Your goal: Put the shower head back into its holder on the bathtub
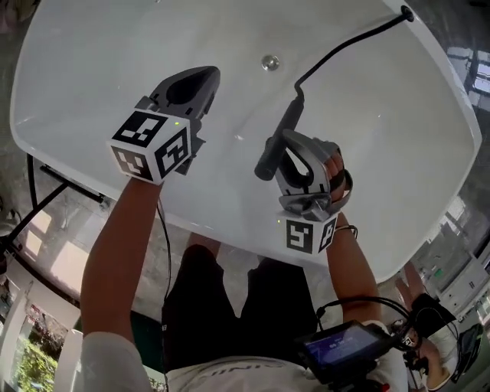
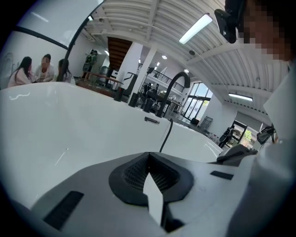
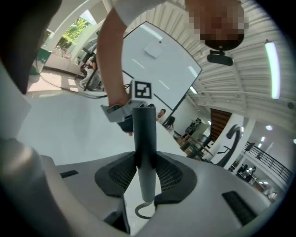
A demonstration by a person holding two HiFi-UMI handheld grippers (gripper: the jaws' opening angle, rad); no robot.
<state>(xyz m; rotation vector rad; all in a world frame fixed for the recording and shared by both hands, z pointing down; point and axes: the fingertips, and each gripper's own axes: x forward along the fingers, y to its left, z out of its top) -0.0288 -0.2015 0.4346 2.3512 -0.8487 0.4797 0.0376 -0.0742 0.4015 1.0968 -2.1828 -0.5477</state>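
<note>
Right up close, my right gripper [image 3: 146, 159] has its two grey jaws squeezed tight on the dark grey, stick-shaped shower head [image 3: 144, 125]. The shower head stands between the black bumpy pads [image 3: 118, 175] and pokes out past them. It is up in the air over the big white oval bathtub [image 1: 92, 69], above the middle of the tub and a bit toward the near rim. Only my gripper touches it.

One thin black hose [image 1: 344, 46] comes off the far end of the shower head. The hose bends across the inside of the tub and ends at a small black knob [image 1: 406, 13] on the far rim. A small round silver drain [image 1: 269, 63] sits in the tub floor, toward the far end and near the hose.

My left gripper [image 1: 208, 74] is over the tub too, beside the right one and nearer the tub's left side. Its jaws are pressed together at the tips, and nothing is between them. A white cube with black square marks [image 1: 149, 145] sits at its back end, close to the tub's near rim.

On my side of the tub are my black shorts [image 1: 222, 306] and a small dark screen [image 1: 341, 348] at my chest. Past the tub's rim, a few people [image 2: 44, 69] sit together, well apart from the tub.
</note>
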